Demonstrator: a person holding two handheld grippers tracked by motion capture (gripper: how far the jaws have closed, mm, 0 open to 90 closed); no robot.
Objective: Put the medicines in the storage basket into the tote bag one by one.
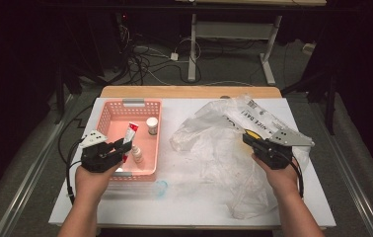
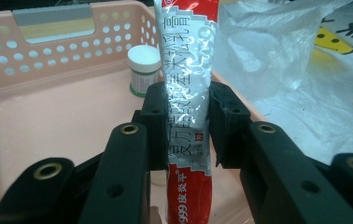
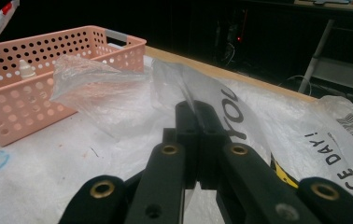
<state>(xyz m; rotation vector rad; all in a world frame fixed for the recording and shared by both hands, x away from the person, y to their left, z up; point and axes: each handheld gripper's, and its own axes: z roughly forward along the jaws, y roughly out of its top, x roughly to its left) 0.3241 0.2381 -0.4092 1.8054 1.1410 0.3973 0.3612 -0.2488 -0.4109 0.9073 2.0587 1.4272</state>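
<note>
The left tongs [image 2: 180, 123] are clamped on a tube [image 2: 188, 93], the pads pressing its flat sides from left and right about midway along; in the left gripper view the tube's long axis runs straight up between the jaws, away from the hand, one end rising past the top of the picture and the other dropping below the jaws toward the wrist. In the high view the tube [image 1: 130, 132] leans up and forward out of the left tongs [image 1: 120, 148], over the near part of the basket [image 1: 106, 114] and clear of its floor. The tube is a flattened foil one; silver and crinkled through the middle with red characters printed along its length, solid red with white lettering at the near end, red again at the far end.

The basket is pink and perforated, on the left half of the white tabletop [image 1: 184, 207]; inside it a small white jar [image 2: 144, 69] with a green-edged label stands near the far wall, and a little bottle [image 1: 137, 154] lies close to the near wall.

The right tongs [image 3: 198, 116] are closed together on a fold of the bag [image 3: 118, 88], pinching the thin film between the pads; the bag [image 1: 214, 148] is clear, crumpled plastic with black print and a yellow mark, spread over the right half of the tabletop, just beside the basket; the right tongs [image 1: 249, 139] hold it at its middle.
</note>
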